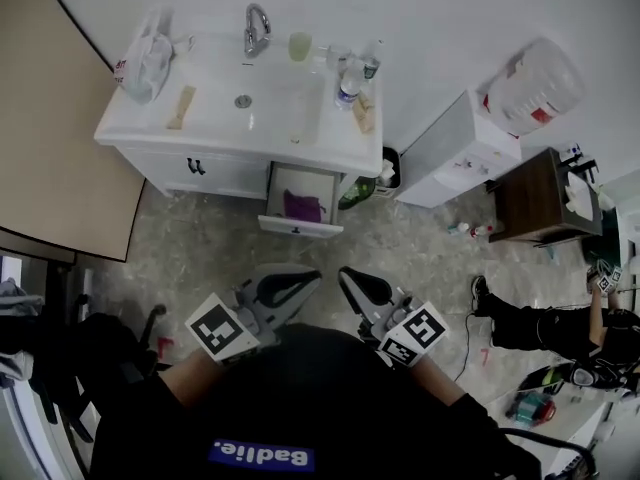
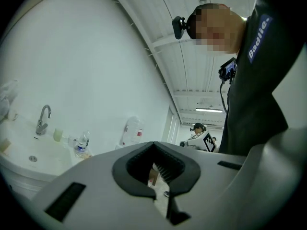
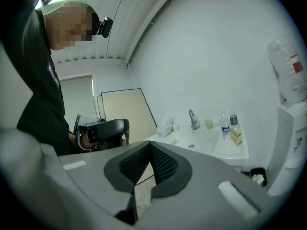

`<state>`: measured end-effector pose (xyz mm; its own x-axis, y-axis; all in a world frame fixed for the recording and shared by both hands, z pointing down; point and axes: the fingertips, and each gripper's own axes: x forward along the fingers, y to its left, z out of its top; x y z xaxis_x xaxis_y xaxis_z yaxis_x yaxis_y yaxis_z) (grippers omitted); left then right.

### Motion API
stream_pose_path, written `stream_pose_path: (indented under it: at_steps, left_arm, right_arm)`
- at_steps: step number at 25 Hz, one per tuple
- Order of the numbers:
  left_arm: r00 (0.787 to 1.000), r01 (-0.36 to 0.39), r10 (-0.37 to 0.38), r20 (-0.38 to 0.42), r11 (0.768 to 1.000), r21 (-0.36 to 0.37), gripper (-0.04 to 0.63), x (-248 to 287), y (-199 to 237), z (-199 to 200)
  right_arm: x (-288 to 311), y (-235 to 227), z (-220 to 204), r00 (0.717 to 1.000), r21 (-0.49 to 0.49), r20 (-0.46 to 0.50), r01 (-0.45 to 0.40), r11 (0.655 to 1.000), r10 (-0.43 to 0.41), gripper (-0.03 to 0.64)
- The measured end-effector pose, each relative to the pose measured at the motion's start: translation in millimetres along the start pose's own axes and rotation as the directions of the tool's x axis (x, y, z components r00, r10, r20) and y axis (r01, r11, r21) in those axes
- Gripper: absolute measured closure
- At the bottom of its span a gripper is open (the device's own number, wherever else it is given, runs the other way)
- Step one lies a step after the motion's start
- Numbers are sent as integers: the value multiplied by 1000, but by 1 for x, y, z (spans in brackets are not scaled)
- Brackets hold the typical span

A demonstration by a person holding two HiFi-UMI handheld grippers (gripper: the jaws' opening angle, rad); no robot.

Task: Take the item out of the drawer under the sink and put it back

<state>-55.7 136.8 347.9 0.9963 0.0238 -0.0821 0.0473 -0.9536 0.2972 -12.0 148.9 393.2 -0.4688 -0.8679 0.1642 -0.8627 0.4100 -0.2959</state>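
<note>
**Facing the open drawer, both jaws shut**

Head view: we hold the left hand-held gripper (image 1: 312, 276) and right hand-held gripper (image 1: 347, 276) low and close in, well apart from the drawer (image 1: 300, 227), where the purple item (image 1: 301, 206) lies. Left gripper view: jaws together, empty; drawer out of frame. Right gripper view: jaws together, empty; drawer not to be made out. Risk, we judge: reaching in shut would shove the item deeper. Its shape's unclear.

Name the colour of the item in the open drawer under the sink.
The item is purple; head view shows it best.
</note>
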Motion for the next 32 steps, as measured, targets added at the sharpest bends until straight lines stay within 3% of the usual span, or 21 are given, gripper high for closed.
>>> stream_pose_path:
  at_steps: [5,11,28,32]
  left_arm:
    - [999,38,-38,-15,999,3,606,-4,53,15]
    - [1000,14,-15,-11,1000,-19,606,0,91,18]
    - [986,-166,165,-28,986,-14,606,50,136,26]
    - [978,-206,206,-15,978,19,606,59,147,29]
  right_arm:
    - [53,-21,14,1000,-27,-4,28,999,-29,615]
    - [91,-37,15,999,-32,-48,0,999,-2,615]
    - [117,-125,5,981,-40,-158,-123,992,116,612]
    - [120,-141,-2,972,-47,-189,-150,988,139,604]
